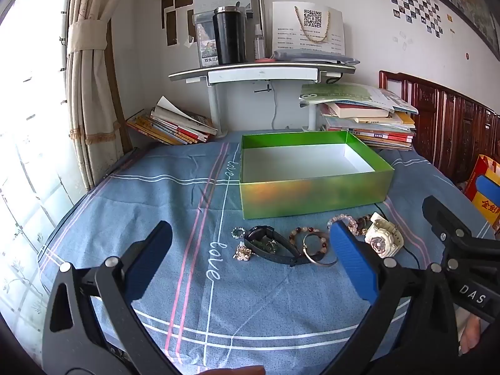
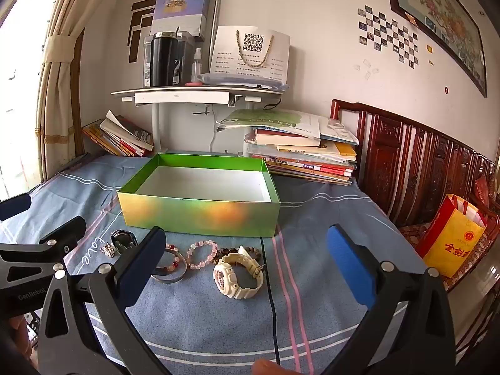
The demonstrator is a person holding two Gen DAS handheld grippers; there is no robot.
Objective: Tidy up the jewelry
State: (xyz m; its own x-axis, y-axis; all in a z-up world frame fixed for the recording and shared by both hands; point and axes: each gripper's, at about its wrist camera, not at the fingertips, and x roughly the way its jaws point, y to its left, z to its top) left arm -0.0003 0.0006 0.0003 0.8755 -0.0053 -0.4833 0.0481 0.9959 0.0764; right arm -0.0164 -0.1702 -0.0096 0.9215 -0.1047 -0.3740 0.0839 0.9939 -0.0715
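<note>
An open green box (image 1: 312,193) with a white inside stands empty on the blue cloth; it also shows in the right wrist view (image 2: 200,214). Jewelry lies in a row in front of it: a small ring (image 1: 237,232), a gold brooch (image 1: 243,253), a black watch (image 1: 272,245), a metal bangle (image 1: 315,254) (image 2: 170,276), bead bracelets (image 1: 343,220) (image 2: 202,253) and a cream watch (image 1: 382,239) (image 2: 239,276). My left gripper (image 1: 250,243) is open above the black watch. My right gripper (image 2: 247,250) is open above the cream watch.
Stacks of books (image 1: 365,122) and leaning books (image 1: 175,125) lie behind the box, under a white shelf (image 1: 262,72). A dark wooden bench (image 2: 415,162) and a yellow bag (image 2: 450,240) are on the right. A curtain (image 1: 90,93) hangs at the left.
</note>
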